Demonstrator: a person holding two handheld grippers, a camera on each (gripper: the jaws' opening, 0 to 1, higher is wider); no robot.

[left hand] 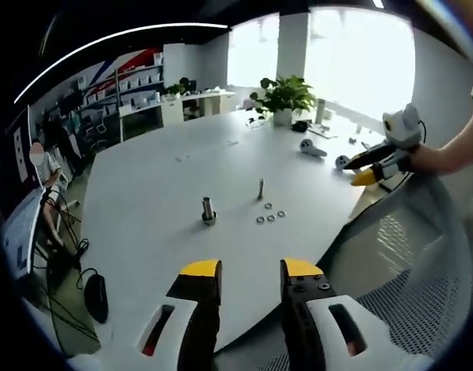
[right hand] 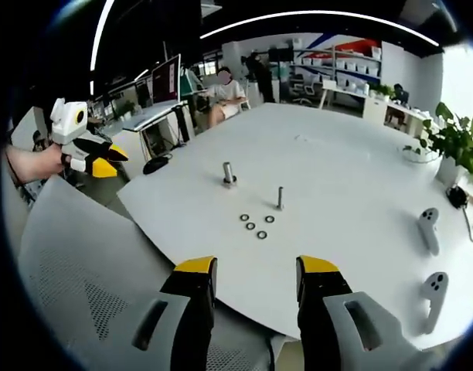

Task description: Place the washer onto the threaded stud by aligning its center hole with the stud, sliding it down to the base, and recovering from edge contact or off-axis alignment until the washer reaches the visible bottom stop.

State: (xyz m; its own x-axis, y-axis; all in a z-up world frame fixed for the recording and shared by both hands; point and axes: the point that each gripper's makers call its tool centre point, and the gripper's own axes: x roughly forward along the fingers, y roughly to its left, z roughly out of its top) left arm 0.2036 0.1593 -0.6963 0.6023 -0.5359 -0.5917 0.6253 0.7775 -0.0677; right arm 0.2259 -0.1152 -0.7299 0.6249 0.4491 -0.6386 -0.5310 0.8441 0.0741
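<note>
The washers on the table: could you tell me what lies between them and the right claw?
Only bare white table. In the right gripper view, nothing sits between the open right claw and the four washers lying loose beside the stud.

The four washers on the worktop are too small to tell their holes or thickness. The threads on the stud cannot be made out. The right tongs are cut off by the bottom edge of the right gripper view.
</note>
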